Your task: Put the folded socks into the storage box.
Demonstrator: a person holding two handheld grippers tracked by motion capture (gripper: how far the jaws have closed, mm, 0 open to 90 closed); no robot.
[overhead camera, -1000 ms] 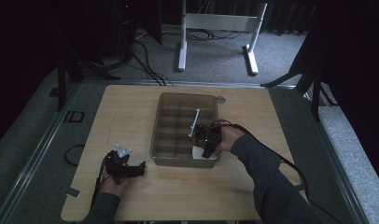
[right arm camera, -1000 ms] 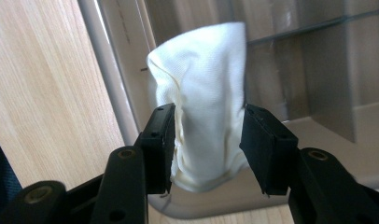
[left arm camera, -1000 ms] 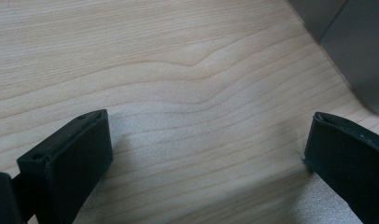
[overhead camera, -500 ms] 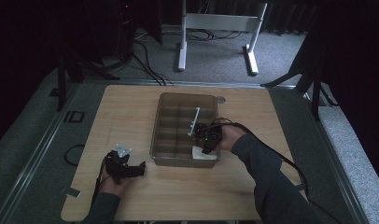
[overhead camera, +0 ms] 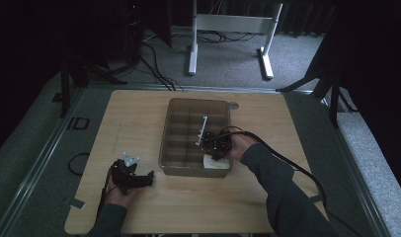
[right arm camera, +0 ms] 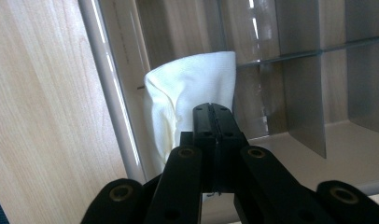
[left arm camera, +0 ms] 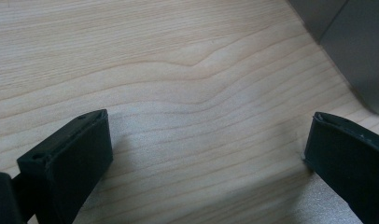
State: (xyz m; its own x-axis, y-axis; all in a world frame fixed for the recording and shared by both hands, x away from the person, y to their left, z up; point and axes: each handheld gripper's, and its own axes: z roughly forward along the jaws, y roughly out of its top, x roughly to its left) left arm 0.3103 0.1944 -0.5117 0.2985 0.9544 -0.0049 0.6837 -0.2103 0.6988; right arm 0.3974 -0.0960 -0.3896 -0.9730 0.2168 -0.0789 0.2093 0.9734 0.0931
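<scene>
A clear plastic organiser tray (overhead camera: 198,100) with several compartments lies in the middle of the wooden table. My right gripper (overhead camera: 216,148) reaches into its near right compartment. Its jaws have just been closing and now stand shut (right arm camera: 214,112) on a white cloth (right arm camera: 187,88), which bunches up against the tray's wall (right arm camera: 108,84). From above, the cloth (overhead camera: 214,164) is a pale patch in the tray's near right corner. My left gripper (overhead camera: 149,177) rests low over the bare table at the near left, jaws wide open (left arm camera: 206,154) with nothing between them.
A thin white stick (overhead camera: 202,130) lies along the tray's middle divider. A corner of the tray (left arm camera: 360,56) stands to the right of the left gripper. A small round mark (overhead camera: 233,105) sits on the table by the tray's far right corner. Cables trail off the table from both grippers.
</scene>
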